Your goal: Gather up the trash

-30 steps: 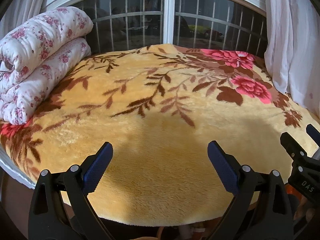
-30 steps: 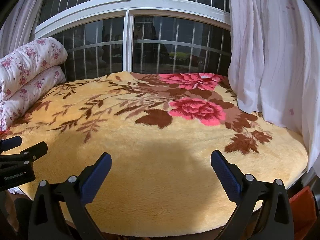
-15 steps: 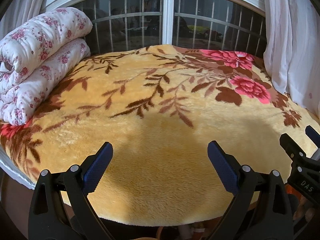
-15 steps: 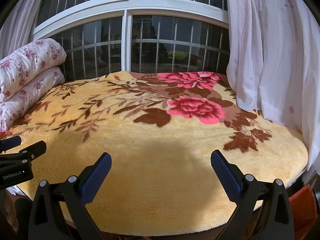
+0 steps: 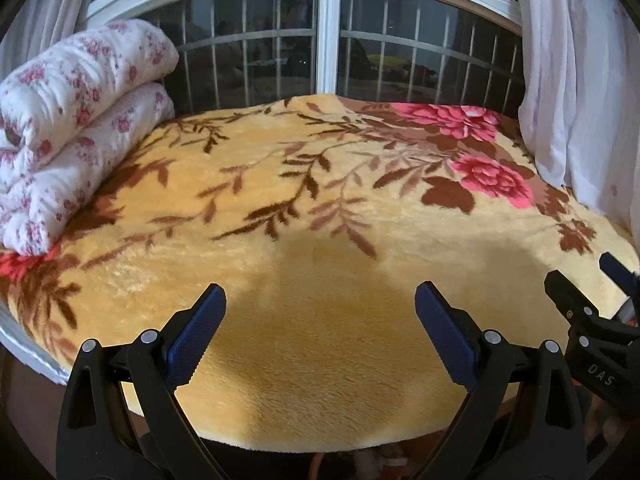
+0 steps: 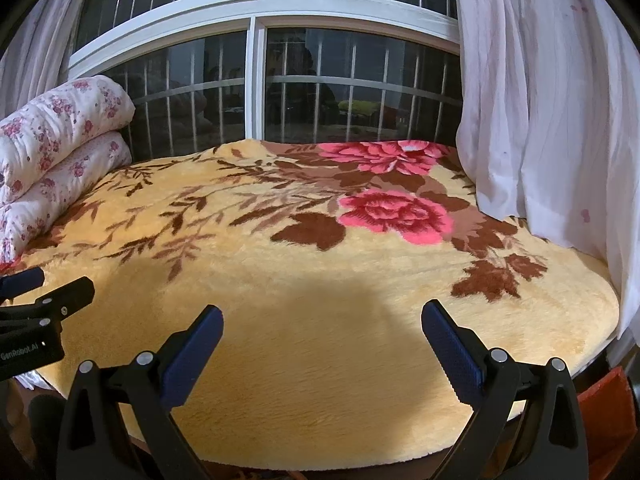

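- While both hover at the near edge of the yellow floral blanket [image 5: 320, 208], left gripper [image 5: 320, 332] & right gripper [image 6: 322, 344] are spread wide, holding nothing.
- Trash: can't make out any on the blanket.
- Folded quilt [image 5: 72, 120] far left, well apart from both.

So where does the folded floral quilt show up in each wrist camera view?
Left wrist: folded floral quilt at far left, on the yellow blanket.
Right wrist: quilt at far left edge, smaller.
Shared landmark: white window post.
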`<state>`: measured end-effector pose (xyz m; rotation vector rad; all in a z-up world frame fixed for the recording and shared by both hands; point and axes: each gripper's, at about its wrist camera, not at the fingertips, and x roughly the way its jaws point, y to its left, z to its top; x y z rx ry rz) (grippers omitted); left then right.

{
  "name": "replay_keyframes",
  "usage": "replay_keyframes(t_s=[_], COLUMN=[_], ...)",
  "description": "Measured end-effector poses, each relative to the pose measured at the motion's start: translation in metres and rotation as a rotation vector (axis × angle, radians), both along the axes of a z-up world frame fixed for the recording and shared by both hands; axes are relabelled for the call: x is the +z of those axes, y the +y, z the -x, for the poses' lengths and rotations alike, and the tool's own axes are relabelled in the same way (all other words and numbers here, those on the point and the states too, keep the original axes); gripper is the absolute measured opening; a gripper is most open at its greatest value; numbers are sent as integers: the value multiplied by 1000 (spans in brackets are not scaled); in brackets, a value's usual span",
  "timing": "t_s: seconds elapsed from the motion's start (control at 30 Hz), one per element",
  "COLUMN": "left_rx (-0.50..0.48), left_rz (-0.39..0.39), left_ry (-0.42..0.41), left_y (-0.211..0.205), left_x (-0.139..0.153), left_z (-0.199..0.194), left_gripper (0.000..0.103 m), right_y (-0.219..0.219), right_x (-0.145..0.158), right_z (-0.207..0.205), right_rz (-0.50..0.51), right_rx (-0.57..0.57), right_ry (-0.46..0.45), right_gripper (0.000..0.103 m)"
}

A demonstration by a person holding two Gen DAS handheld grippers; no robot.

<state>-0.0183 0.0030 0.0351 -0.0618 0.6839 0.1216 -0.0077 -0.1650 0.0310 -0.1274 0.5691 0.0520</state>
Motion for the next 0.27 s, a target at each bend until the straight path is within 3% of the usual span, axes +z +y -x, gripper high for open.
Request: replay_keyframes(t_s=[0.27], left_rx=[2], left_rz=[10], left_ry=[14], left_y=[3], left_x=[-2], left_z=[-3], left_gripper=[93], right_y=[3], right_x=[-1], right_z=[4], right_rz=[-12], right_rx=[-17], right_ry=[-6], right_gripper=[98])
